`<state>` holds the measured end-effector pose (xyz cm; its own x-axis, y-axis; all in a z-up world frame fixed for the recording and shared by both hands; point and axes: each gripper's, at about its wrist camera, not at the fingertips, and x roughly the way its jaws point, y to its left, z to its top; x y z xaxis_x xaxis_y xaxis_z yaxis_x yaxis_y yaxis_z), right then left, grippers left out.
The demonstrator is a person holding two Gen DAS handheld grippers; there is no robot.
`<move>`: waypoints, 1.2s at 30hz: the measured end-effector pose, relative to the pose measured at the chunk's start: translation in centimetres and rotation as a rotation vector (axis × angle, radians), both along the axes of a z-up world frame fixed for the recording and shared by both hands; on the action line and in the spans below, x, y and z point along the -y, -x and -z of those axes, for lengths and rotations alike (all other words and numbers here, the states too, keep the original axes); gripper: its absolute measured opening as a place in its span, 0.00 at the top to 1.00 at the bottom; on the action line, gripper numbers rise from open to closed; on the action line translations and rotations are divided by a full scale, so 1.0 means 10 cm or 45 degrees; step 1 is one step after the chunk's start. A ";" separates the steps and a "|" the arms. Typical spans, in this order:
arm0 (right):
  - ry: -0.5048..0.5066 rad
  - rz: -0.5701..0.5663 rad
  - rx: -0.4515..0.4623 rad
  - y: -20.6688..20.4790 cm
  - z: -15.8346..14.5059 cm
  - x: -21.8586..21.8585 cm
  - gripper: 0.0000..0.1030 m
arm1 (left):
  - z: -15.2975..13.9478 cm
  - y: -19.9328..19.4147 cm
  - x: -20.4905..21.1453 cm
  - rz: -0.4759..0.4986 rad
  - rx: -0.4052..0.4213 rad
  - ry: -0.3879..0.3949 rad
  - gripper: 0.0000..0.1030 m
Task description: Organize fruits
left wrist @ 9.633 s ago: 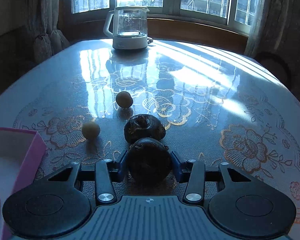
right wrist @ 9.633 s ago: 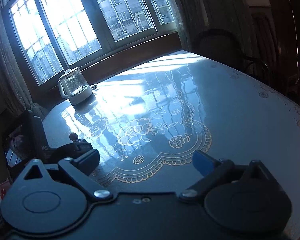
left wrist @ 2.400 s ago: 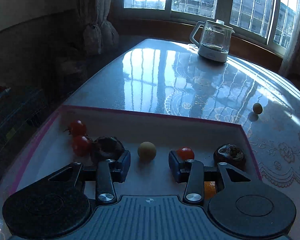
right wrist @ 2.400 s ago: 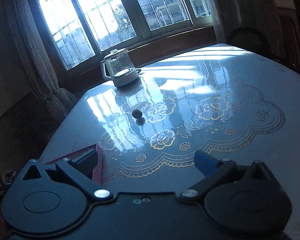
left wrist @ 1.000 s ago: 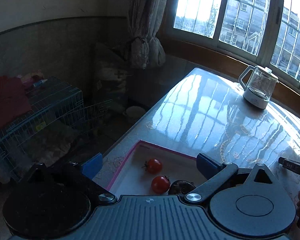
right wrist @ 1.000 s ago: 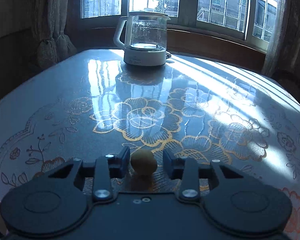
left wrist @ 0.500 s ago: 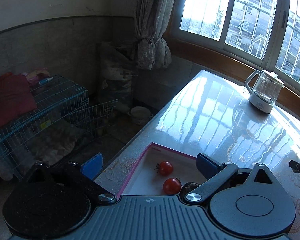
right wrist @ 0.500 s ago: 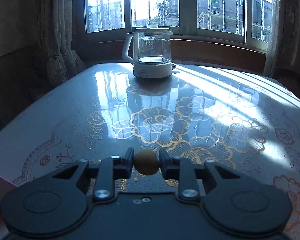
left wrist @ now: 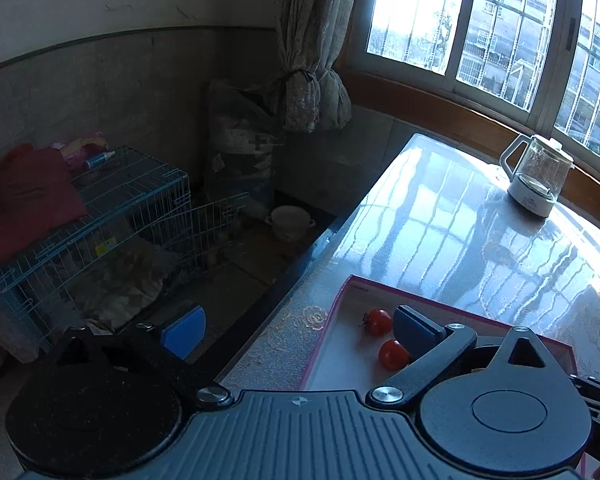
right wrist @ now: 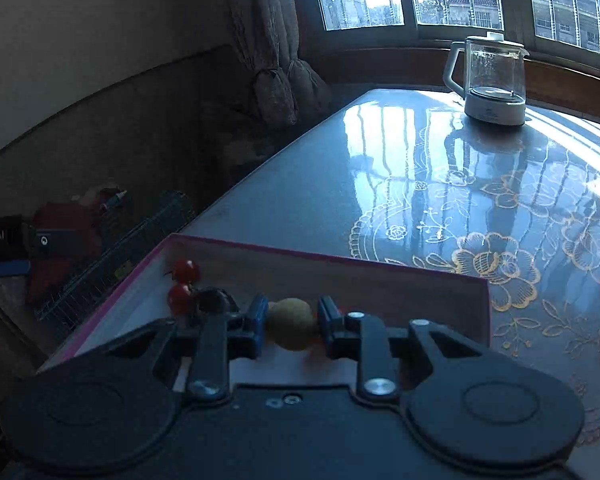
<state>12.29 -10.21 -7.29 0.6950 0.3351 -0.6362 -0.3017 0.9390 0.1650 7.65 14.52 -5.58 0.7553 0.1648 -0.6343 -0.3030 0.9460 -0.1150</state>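
Right claw [right wrist: 292,325] carried longan [right wrist: 291,323] over box [right wrist: 380,280]

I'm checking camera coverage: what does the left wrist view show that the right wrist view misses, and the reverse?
Only the left wrist view shows the left gripper, jaws wide open and empty, plus the blue wire cage and a white pot on the floor.

Only the right wrist view shows the right gripper shut on a small yellow-brown fruit above the pink-rimmed box, and a dark fruit inside it.

Both show the box, two red cherry tomatoes, the glass kettle and the glossy table.
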 end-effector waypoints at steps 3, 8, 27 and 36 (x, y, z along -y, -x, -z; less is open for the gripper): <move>0.024 0.032 -0.007 0.03 0.03 -0.10 0.68 | 0.00 0.05 -0.12 -0.006 -0.005 0.007 0.03; 0.030 0.152 0.030 0.19 -0.05 -0.11 0.49 | -0.01 0.07 -0.23 0.013 -0.033 -0.035 0.03; -0.042 0.728 0.192 1.34 -0.54 0.62 0.00 | -0.21 0.06 0.19 0.296 -0.058 -0.118 0.03; -0.039 0.877 0.220 1.77 -0.57 0.98 0.00 | -0.38 0.29 0.69 0.418 -0.005 -0.162 0.00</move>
<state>-5.42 -20.02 -1.54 0.8453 -0.2008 -0.4952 0.3349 0.9212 0.1980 4.75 7.60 -1.74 0.7788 -0.0085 -0.6272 0.0193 0.9998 0.0104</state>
